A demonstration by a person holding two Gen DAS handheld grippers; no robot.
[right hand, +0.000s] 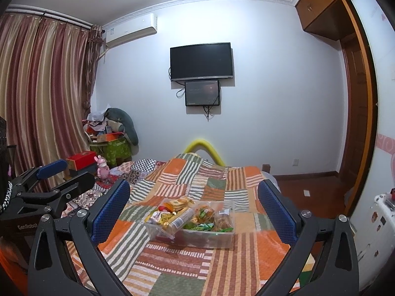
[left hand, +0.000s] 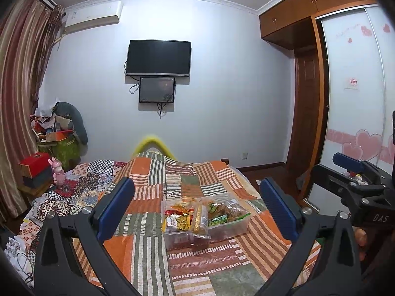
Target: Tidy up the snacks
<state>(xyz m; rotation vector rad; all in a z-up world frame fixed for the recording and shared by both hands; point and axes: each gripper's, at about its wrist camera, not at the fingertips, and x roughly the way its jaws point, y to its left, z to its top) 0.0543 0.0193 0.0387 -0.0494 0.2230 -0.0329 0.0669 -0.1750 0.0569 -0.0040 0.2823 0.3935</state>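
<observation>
Snacks [left hand: 197,213] crowd a clear bin [left hand: 229,229], labels unreadable; left gripper [left hand: 197,212] and right gripper [right hand: 193,212] gape empty.

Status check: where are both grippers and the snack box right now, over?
Left gripper open, empty. Right gripper open, empty. Clear snack box full, on the patchwork bedspread, ahead of both, untouched. Nothing in the way.
</observation>
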